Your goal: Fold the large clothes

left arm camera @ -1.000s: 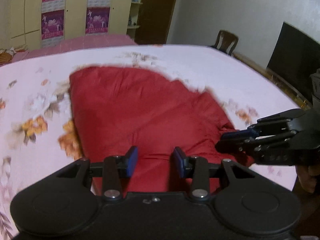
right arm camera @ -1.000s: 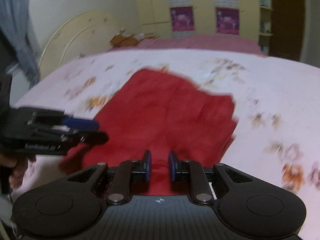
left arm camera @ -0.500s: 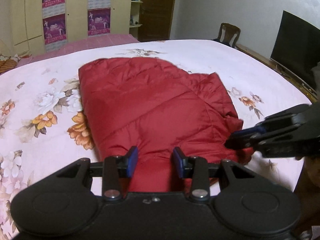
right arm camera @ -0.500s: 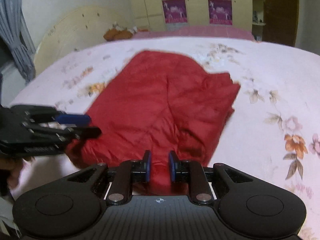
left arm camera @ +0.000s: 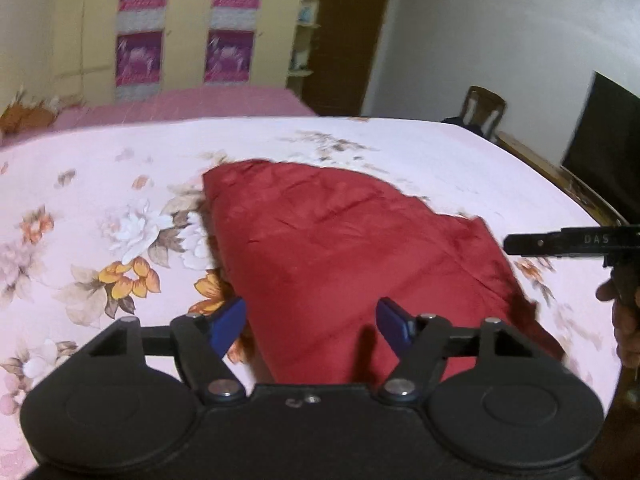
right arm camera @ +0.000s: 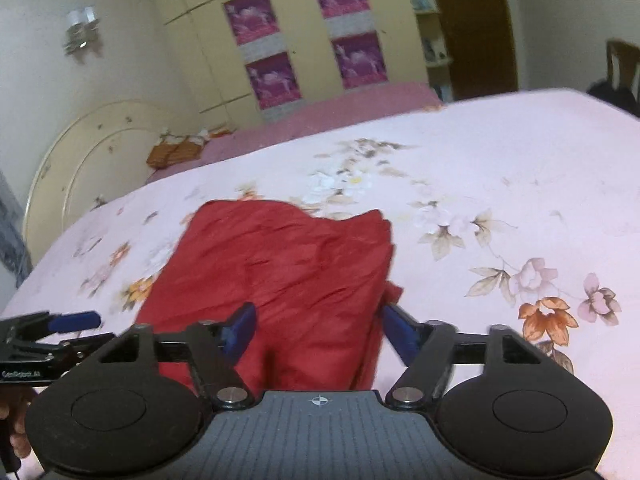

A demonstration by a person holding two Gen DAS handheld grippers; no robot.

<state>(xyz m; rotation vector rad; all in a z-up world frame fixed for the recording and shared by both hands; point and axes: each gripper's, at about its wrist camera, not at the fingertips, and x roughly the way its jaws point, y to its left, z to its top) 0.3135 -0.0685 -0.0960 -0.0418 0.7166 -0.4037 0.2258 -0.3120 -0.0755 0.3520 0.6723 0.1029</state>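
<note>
Red jacket [left arm camera: 344, 248] lies folded on the bed, beyond both grippers' opening jaws; neither grips it.

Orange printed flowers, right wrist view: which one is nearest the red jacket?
The orange flower at the red jacket's left edge, touching it; the other orange flower lies apart on the right.

Floral bed [left arm camera: 460, 160] — yellow wardrobe [right arm camera: 304, 32] behind.

Warm, dim indoor light — yellowish over the walls and wardrobe [right arm camera: 304, 40]. Both fisheye views bow straight lines and darken at the corners. Motion blur softens the posters [left arm camera: 138, 58] and the red jacket [left arm camera: 340, 248] edges — shadows stay faint.
</note>
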